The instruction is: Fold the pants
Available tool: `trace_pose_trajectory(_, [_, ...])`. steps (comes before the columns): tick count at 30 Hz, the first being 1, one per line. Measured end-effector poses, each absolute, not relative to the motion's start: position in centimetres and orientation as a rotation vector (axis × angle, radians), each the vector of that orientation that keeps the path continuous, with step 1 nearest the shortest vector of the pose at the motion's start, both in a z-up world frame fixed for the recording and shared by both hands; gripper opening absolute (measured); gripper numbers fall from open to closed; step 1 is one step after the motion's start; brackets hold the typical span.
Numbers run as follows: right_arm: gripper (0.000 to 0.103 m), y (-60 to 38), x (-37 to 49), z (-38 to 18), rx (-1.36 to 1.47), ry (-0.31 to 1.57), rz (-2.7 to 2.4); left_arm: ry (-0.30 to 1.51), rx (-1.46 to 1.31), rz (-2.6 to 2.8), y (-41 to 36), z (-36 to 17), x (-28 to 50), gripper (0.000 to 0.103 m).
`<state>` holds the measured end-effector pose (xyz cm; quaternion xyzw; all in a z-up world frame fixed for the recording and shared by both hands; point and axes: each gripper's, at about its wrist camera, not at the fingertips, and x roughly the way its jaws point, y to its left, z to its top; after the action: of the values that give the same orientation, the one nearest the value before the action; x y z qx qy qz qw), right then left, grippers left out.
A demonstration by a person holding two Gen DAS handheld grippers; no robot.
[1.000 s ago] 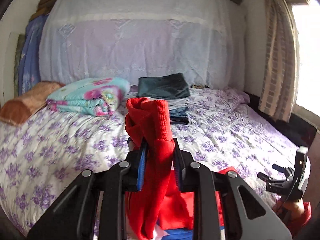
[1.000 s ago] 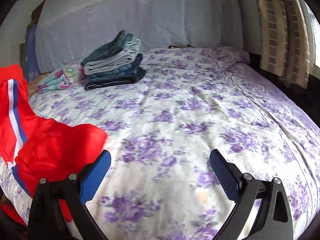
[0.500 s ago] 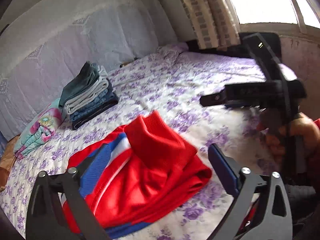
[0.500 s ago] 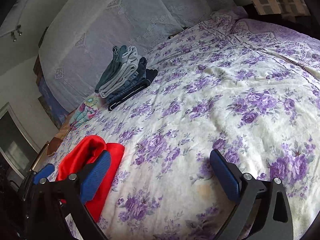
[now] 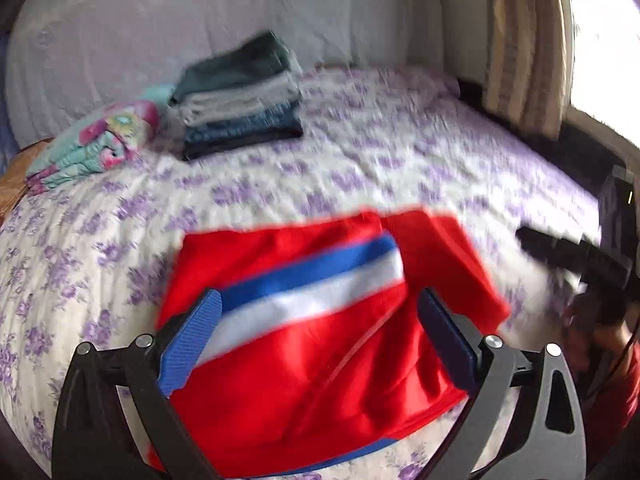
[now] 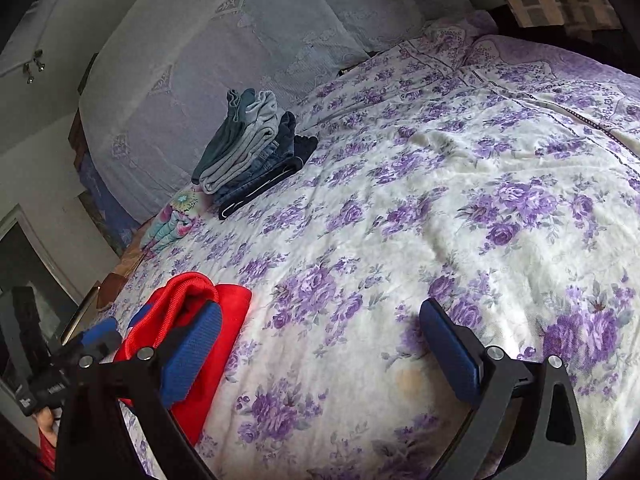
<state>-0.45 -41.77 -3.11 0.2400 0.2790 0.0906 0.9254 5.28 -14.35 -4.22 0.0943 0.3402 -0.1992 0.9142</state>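
Observation:
The red pants (image 5: 320, 360) with a blue and white side stripe lie in a folded bundle on the floral bedspread (image 5: 400, 168) near the front edge. My left gripper (image 5: 320, 336) hovers just over them, jaws spread wide on either side of the cloth and pads clear of it. My right gripper (image 6: 320, 340) is open over bare bedspread, with nothing between its fingers. In the right wrist view the red pants (image 6: 228, 304) lie to its left, partly behind its left finger. The left gripper (image 6: 96, 336) shows beyond them at the lower left.
A stack of folded clothes (image 5: 240, 100) stands at the back of the bed, with a folded flowered blanket (image 5: 96, 144) to its left. A white lace cover drapes the headboard (image 5: 200, 20). Striped curtains (image 5: 524, 40) hang at the right by a bright window.
My left gripper let go of the red pants, opened wide and sank towards the bed; the pants now lie flat. The right gripper tilted at first, then stayed still.

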Motion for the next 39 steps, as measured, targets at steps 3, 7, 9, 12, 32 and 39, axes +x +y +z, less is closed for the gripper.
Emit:
trace_pose_trajectory(3, [0.099,-41.5,-0.5,-3.0,0.480,0.575,0.156,0.541,0.405,-0.338,-16.8,-7.0,2.3,0.093])
trace_pose_trajectory(7, [0.099,-38.6,-1.3,0.4,0.392,0.486,0.130,0.541,0.314,-0.393,-15.1,-5.5,1.7,0.089])
trace_pose_trajectory(9, [0.099,-35.3,-0.8,2.8,0.300,0.465,0.203,0.521,0.232,-0.404,-13.6,-4.4,1.5,0.089])
trace_pose_trajectory(12, [0.099,-29.8,0.9,4.9,0.093,0.460,0.241,0.469,0.167,-0.366,-12.0,-3.0,1.4,0.090])
trace_pose_trajectory(32, [0.099,-27.3,-0.2,-0.9,-0.176,0.688,0.141,0.624,0.051,-0.296,-5.6,-4.4,7.0,0.096])
trace_pose_trajectory(39, [0.099,-28.0,-0.9,0.2,-0.113,0.659,0.147,0.768,-0.106,-0.333,-2.5,-6.3,8.8,0.098])
